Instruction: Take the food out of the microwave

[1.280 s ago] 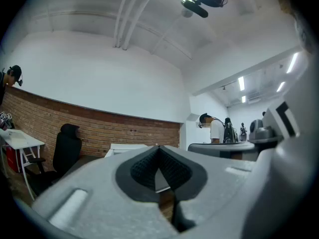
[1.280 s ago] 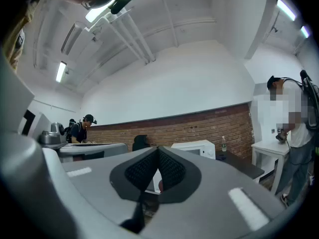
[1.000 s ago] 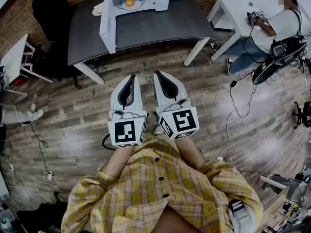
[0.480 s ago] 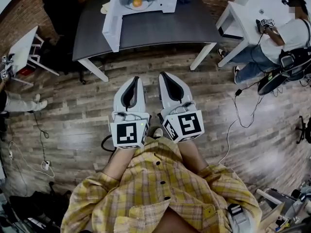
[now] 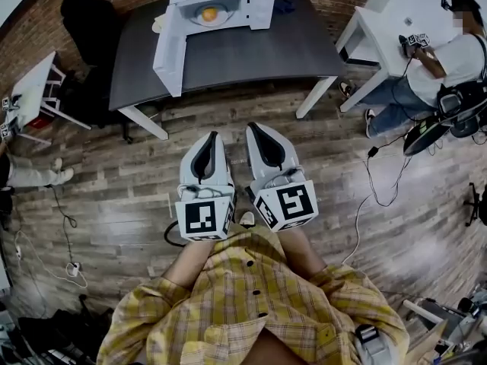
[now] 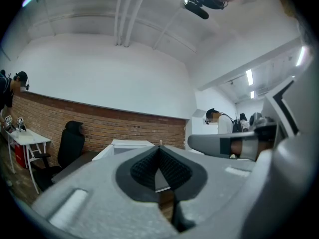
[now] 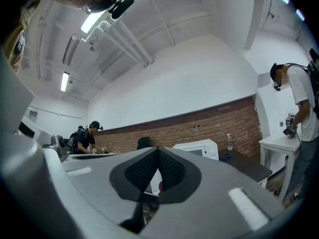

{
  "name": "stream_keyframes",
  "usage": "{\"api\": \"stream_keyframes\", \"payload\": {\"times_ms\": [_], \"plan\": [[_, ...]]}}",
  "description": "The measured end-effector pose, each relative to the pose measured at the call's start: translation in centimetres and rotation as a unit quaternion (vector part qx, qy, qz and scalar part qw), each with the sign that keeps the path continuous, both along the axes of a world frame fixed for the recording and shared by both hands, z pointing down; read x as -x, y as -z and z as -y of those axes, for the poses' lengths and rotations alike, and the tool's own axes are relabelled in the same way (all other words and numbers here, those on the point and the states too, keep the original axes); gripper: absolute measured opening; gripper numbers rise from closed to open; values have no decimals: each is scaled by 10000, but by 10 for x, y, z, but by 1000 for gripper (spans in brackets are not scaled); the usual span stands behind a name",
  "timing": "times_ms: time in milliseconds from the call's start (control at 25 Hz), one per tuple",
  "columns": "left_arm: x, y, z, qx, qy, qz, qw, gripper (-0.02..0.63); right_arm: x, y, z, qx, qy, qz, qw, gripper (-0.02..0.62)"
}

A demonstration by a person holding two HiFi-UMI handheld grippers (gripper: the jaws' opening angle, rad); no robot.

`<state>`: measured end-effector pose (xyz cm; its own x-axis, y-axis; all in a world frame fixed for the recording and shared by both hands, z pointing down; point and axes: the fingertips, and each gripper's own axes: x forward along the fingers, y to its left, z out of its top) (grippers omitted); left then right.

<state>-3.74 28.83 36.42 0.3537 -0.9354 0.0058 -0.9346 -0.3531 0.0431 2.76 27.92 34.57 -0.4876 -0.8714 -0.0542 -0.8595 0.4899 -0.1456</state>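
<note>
A white microwave [image 5: 221,2] stands at the far side of a dark table [image 5: 243,52], its door [image 5: 169,52] swung open to the left. Inside lies an orange piece of food [image 5: 209,12] on a pale plate. My left gripper [image 5: 211,137] and right gripper [image 5: 251,128] are held side by side over the wooden floor, well short of the table, pointing level toward it. Both are shut with nothing between the jaws. The microwave [image 6: 130,144] shows beyond the shut left gripper [image 6: 159,147], and the microwave [image 7: 199,147] also shows beyond the shut right gripper [image 7: 158,148].
A black office chair [image 5: 87,21] stands left of the table. A white table [image 5: 388,6] with a seated person [image 5: 449,44] is at the right. A small white table [image 5: 30,90] is at the far left. Cables [image 5: 373,166] lie on the floor. A bottle [image 7: 229,142] stands on the dark table.
Both grippers, still shut and side by side, have come somewhat closer to the table. The microwave door and the food have not moved.
</note>
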Motion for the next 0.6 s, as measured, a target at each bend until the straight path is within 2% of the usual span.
{"api": "stream_keyframes", "payload": {"times_ms": [240,600], "plan": [[-1,-6,46,11,-64,-88,9999,-2,6,-10,48,56,-50,-126,9999,3],[18,-10,164,112,148,-123,9998,-2,13,-15,159,180,-92,-91,9998,3]]}}
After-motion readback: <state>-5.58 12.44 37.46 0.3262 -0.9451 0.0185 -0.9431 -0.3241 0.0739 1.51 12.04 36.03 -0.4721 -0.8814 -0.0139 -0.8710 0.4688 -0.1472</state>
